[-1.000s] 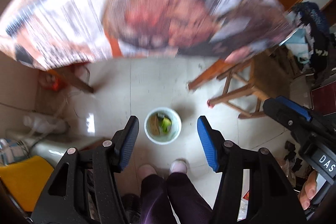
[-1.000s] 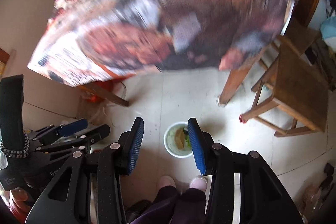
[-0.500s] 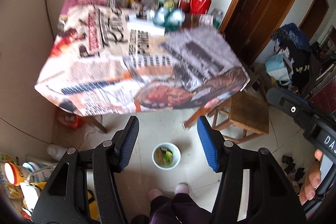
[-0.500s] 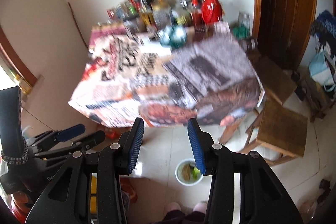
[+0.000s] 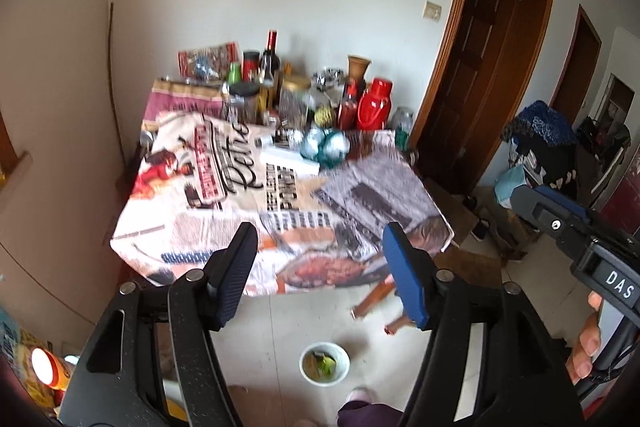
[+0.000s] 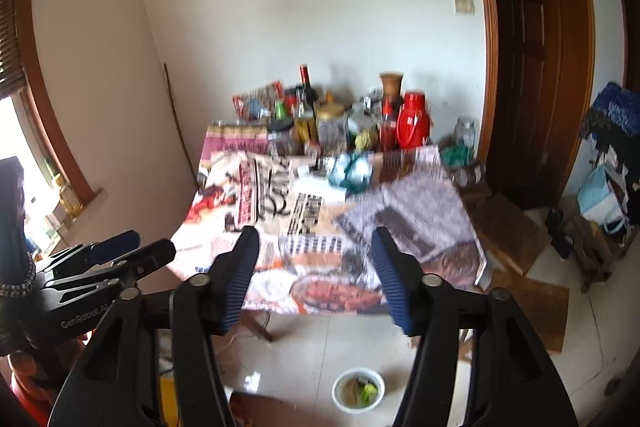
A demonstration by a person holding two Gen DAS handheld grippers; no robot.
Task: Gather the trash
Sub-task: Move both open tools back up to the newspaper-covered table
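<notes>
Both pairs of fingers are standing wide apart and gripping nothing: the left gripper (image 5: 320,267) and the right gripper (image 6: 314,271) are each framing bare air, with the near edge of the bench (image 5: 192,267) showing between their blue pads. What has just changed is the aim. A second ago both cameras were pointing nearly straight down, with the white bowl (image 5: 324,363) of scraps sitting between the fingers on the floor tiles (image 5: 288,327) and the newspaper cover (image 5: 280,203) smeared across the top; now both are tilting up toward twelve o'clock, so the bowl is dropping to six o'clock in the left view and about five o'clock (image 6: 359,390) in the right. The whole bench top is coming into sight, with the bottles and jars (image 5: 280,87), the red flask (image 5: 376,103) and some crumpled teal-and-silver wrapping (image 5: 328,145) crowding its far end at twelve o'clock. This is probably a search for the next piece of trash, with the scrap bowl waiting on the floor as the likely collection point; nothing is being carried yet.
</notes>
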